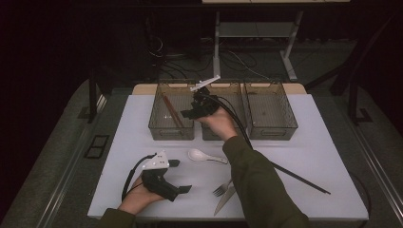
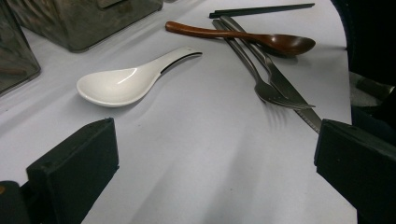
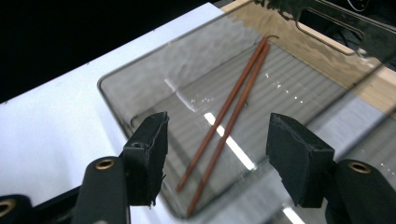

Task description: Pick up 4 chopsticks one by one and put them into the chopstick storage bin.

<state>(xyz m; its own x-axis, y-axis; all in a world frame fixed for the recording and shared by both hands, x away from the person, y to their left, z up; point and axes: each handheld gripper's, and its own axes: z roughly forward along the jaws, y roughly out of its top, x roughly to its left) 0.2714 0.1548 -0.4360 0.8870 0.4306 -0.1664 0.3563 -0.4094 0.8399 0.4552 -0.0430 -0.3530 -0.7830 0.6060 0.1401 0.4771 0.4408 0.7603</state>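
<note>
Below open jaws, chopsticks point(image 3: 229, 114) in bin point(image 3: 116, 88)

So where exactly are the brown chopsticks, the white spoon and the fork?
brown chopsticks point(image 3: 229, 116): right gripper view, middle of the pair lying in the clear bin.
white spoon point(image 2: 114, 86): left gripper view, inside of its bowl.
fork point(image 2: 273, 92): left gripper view, base of the tines.

Three bins point(image 1: 271, 130) side by side along table's point(image 1: 304, 142) far edge.
Chopsticks point(image 3: 224, 121) inside leftmost bin point(image 1: 164, 130); soup spoon point(image 2: 126, 81) before bins; fork point(image 2: 268, 84) and knife point(image 2: 289, 93) touching, nearer front.
</note>
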